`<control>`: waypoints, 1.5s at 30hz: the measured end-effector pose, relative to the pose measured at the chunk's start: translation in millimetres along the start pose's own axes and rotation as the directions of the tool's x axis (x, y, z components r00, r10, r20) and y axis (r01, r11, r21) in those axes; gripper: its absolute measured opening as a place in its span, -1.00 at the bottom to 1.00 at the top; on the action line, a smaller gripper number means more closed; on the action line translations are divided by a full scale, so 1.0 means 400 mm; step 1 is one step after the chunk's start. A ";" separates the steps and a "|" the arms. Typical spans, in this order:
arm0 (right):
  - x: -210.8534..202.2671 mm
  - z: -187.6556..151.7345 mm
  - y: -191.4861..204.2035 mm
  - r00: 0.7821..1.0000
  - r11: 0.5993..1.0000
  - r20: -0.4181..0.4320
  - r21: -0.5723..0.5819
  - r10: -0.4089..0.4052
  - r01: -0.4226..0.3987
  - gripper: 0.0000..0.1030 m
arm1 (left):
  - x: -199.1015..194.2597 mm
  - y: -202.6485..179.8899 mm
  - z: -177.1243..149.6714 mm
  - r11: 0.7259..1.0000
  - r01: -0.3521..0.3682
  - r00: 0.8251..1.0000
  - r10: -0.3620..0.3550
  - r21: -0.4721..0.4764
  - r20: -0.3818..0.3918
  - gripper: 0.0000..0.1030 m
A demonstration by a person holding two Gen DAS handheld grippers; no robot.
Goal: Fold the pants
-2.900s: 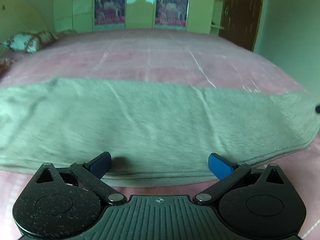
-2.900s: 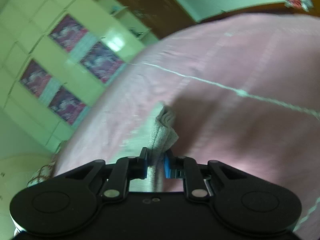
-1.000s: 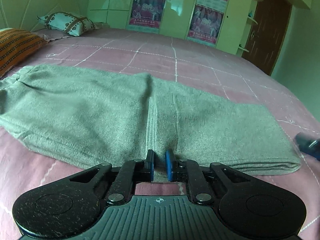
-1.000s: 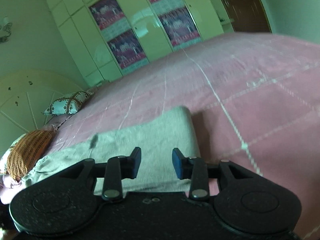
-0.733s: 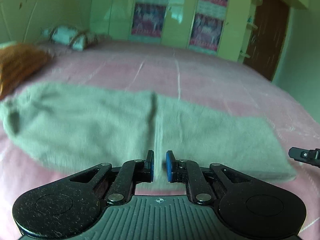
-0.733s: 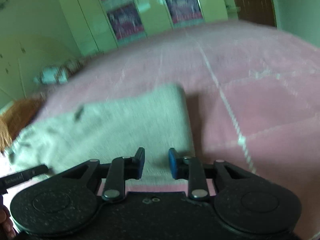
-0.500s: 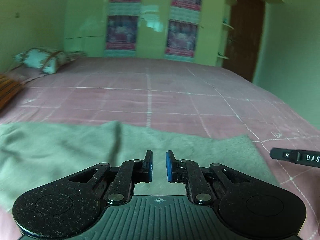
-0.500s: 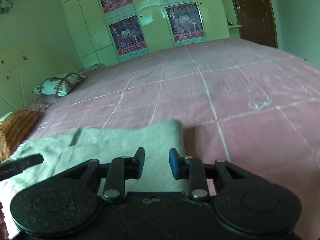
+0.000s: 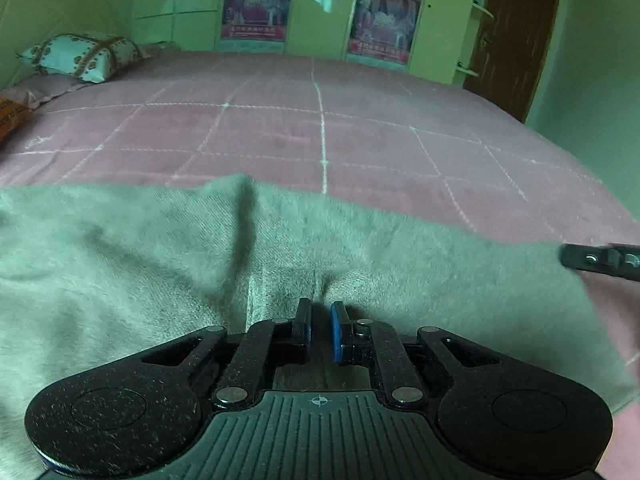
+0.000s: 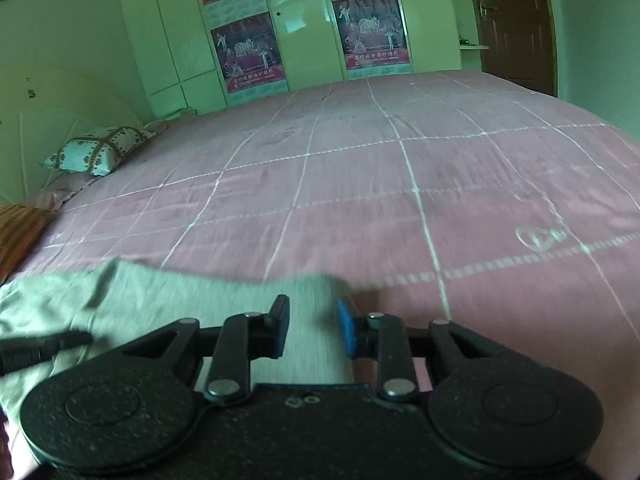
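The grey pants (image 9: 140,264) lie folded lengthwise across the near part of the pink bed. My left gripper (image 9: 320,326) is shut on the near edge of the pants, with a pinched ridge of cloth rising in front of its pads. A dark crease runs up the cloth to the left of it. My right gripper (image 10: 312,328) is partly open over the right end of the pants (image 10: 168,300), with cloth lying between and under its fingers. The tip of the right gripper shows at the right edge of the left wrist view (image 9: 600,260).
The pink bedspread (image 10: 400,184) with white grid lines stretches far ahead. Pillows (image 9: 80,56) lie at the far left by the headboard. Green wardrobes with posters (image 10: 248,56) and a brown door (image 9: 512,36) stand beyond the bed.
Both grippers have lowered and moved in over the pants. The left gripper stays shut on the cloth edge. The right gripper remains partly open at the pants' right end.
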State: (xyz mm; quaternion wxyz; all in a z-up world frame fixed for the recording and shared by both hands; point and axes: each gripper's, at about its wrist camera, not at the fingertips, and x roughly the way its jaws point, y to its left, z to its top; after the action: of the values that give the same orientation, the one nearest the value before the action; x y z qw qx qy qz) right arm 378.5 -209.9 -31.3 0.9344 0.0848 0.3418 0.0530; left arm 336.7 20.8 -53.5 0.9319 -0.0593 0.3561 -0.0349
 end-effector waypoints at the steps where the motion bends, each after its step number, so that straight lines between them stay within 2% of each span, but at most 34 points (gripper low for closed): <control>1: 0.039 0.001 -0.005 0.998 1.000 -0.051 -0.003 -0.023 0.023 -0.59 | 0.002 0.001 -0.001 1.000 0.003 1.000 -0.003 0.005 0.004 -0.79; 2: 0.080 -0.003 -0.014 0.993 0.999 -0.109 0.001 -0.038 0.038 -0.48 | 0.000 0.004 -0.002 1.000 0.004 1.000 -0.004 0.007 0.004 -0.79; 4: 0.075 -0.003 -0.031 0.995 0.999 -0.103 0.047 -0.003 0.008 -0.50 | -0.007 0.010 0.000 1.000 0.012 1.000 -0.012 -0.005 0.002 -0.79; 6: 0.023 -0.010 -0.040 0.999 0.998 -0.042 0.064 0.009 -0.007 -0.62 | -0.013 0.004 0.000 1.000 0.007 1.000 -0.007 -0.002 0.003 -0.79; 10: -0.084 -0.055 -0.050 0.997 0.996 0.060 0.079 0.041 -0.046 -0.62 | -0.033 -0.028 -0.004 0.999 -0.029 1.000 0.029 0.026 0.004 -0.77; 12: -0.096 -0.058 -0.039 0.994 0.996 0.080 0.040 0.073 -0.076 -0.63 | -0.037 -0.041 -0.005 0.998 -0.040 0.999 0.040 0.040 0.002 -0.71; 13: -0.083 -0.060 -0.029 0.996 0.997 0.061 0.021 0.066 -0.068 -0.63 | -0.037 -0.040 -0.005 0.998 -0.041 0.999 0.041 0.043 -0.003 -0.63; 14: -0.059 -0.056 -0.022 0.999 0.999 0.009 0.018 0.050 -0.050 -0.62 | -0.040 -0.043 -0.006 0.998 -0.043 0.999 0.043 0.048 -0.004 -0.56; 15: -0.014 -0.056 -0.019 0.996 1.000 -0.081 0.015 0.024 -0.022 -0.63 | -0.040 -0.042 -0.006 0.997 -0.046 0.999 0.047 0.055 -0.007 -0.54; 16: 0.003 -0.055 -0.017 0.993 1.000 -0.117 0.009 0.011 -0.010 -0.64 | -0.047 -0.044 -0.007 0.997 -0.052 0.999 0.053 0.059 -0.011 -0.51; 18: -0.021 -0.030 -0.003 0.995 1.000 -0.103 0.003 0.002 -0.001 -0.60 | -0.071 -0.040 -0.004 0.997 -0.055 0.998 0.055 0.062 -0.002 -0.32; 20: -0.073 -0.021 0.001 0.998 0.998 -0.032 0.025 0.053 -0.052 -0.54 | -0.102 -0.030 -0.009 0.995 -0.079 0.997 0.078 0.058 0.023 0.35; 21: -0.096 -0.020 0.007 0.998 0.998 -0.014 0.020 0.061 -0.060 -0.53 | -0.122 -0.023 -0.015 0.994 -0.090 0.995 0.088 0.057 0.041 0.51; 22: -0.113 -0.020 0.012 0.998 0.998 -0.005 0.011 0.060 -0.060 -0.52 | -0.148 -0.016 -0.022 0.993 -0.098 0.994 0.094 0.062 0.060 0.77; 23: -0.135 -0.026 0.015 0.997 0.997 0.012 0.009 0.071 -0.071 -0.47 | -0.178 -0.007 -0.031 0.992 -0.108 0.991 0.101 0.071 0.089 0.89; 25: -0.183 -0.046 0.022 0.993 0.994 0.043 0.006 0.107 -0.107 -0.43 | -0.251 0.029 -0.064 0.991 -0.110 0.983 0.098 0.072 0.154 0.92; 27: -0.213 -0.066 0.029 0.992 0.993 0.046 -0.010 0.121 -0.120 -0.43 | -0.310 0.099 -0.092 0.994 -0.111 0.981 0.107 0.017 0.164 0.93; 29: -0.229 -0.093 0.039 0.989 0.990 0.056 -0.003 0.139 -0.139 -0.38 | -0.365 0.194 -0.120 0.989 -0.122 0.975 0.136 -0.085 0.178 0.93; 31: -0.226 -0.117 0.052 0.989 0.990 0.037 0.018 0.143 -0.143 -0.32 | -0.409 0.296 -0.148 0.972 -0.136 0.966 0.172 -0.190 0.191 0.94; 34: -0.216 -0.144 0.092 0.988 0.987 -0.003 0.042 0.156 -0.156 -0.32 | -0.424 0.434 -0.178 0.936 -0.166 0.964 0.221 -0.311 0.149 0.94; 37: -0.216 -0.156 0.154 0.985 0.985 -0.022 0.011 0.174 -0.174 -0.32 | -0.400 0.570 -0.194 0.881 -0.065 0.977 0.152 -0.468 0.150 0.94; 41: -0.229 -0.163 0.221 0.980 0.980 -0.034 -0.035 0.197 -0.198 -0.28 | -0.319 0.698 -0.198 0.819 -0.028 0.983 0.127 -0.574 0.133 0.94; 45: -0.235 -0.162 0.238 0.981 0.981 -0.044 -0.045 0.186 -0.188 -0.24 | -0.239 0.752 -0.183 0.810 0.054 0.981 0.066 -0.584 0.182 0.94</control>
State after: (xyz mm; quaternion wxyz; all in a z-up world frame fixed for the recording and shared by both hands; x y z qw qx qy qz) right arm 261.1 -123.4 -2.3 0.9201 0.0925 0.3495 0.1508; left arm 223.7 322.9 -85.2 0.8983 -0.3459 0.2572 0.0855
